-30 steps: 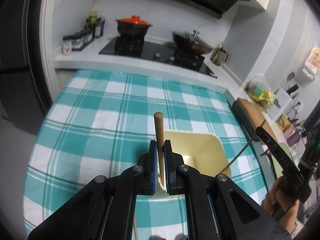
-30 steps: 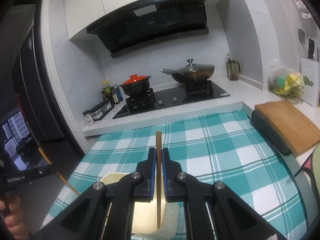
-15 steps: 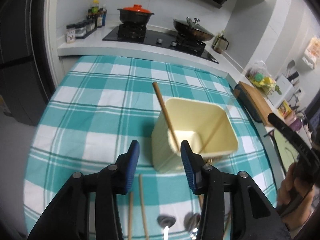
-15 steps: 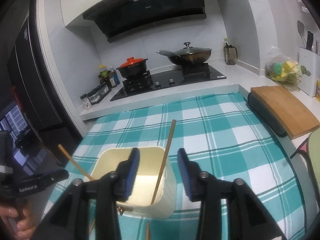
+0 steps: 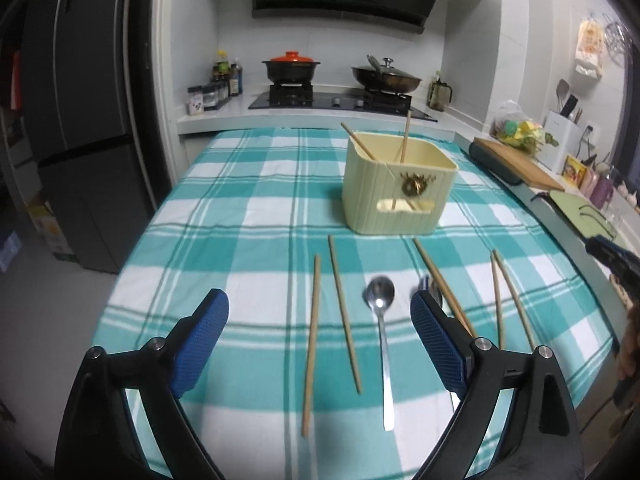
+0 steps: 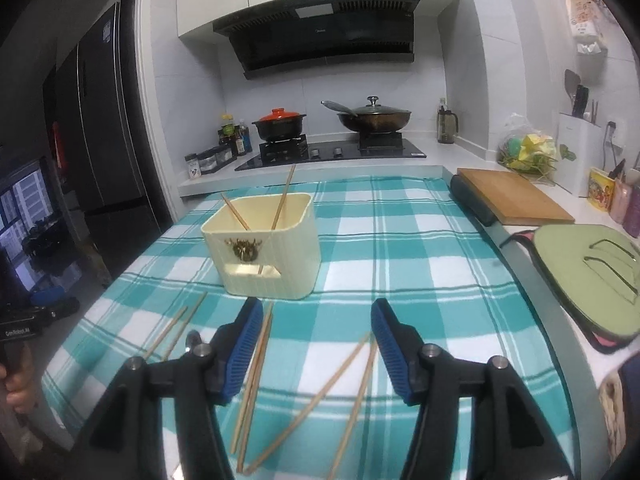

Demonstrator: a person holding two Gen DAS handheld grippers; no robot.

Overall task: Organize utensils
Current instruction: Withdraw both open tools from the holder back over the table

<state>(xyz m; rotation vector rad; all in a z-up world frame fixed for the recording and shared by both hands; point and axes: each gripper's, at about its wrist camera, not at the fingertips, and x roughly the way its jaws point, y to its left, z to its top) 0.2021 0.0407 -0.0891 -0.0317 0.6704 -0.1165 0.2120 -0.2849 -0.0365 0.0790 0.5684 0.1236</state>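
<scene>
A cream utensil holder [image 5: 400, 192] [image 6: 272, 248] stands on the teal checked cloth, with two wooden chopsticks [image 5: 405, 136] [image 6: 282, 198] leaning inside it. Loose on the cloth in front of it lie several chopsticks [image 5: 343, 312] [image 6: 256, 368] and a metal spoon [image 5: 380, 320]; a second spoon [image 5: 430, 285] is half hidden by a finger. My left gripper [image 5: 318, 304] hovers over the near chopsticks and spoon, jaws opening wide, gripping nothing. My right gripper [image 6: 317, 312] hangs just short of the holder, jaws opening, nothing between the pads.
A wooden cutting board [image 6: 516, 196] and a green mat [image 6: 592, 276] lie on the counter to the right. At the back stands a stove with a red-lidded pot [image 6: 280, 124] and a wok [image 6: 374, 118]. A dark fridge [image 5: 88, 120] stands left.
Both grippers let go of their chopsticks, which now lean in the holder. Both opened and drew back toward the near side of the table, bringing the loose utensils into view.
</scene>
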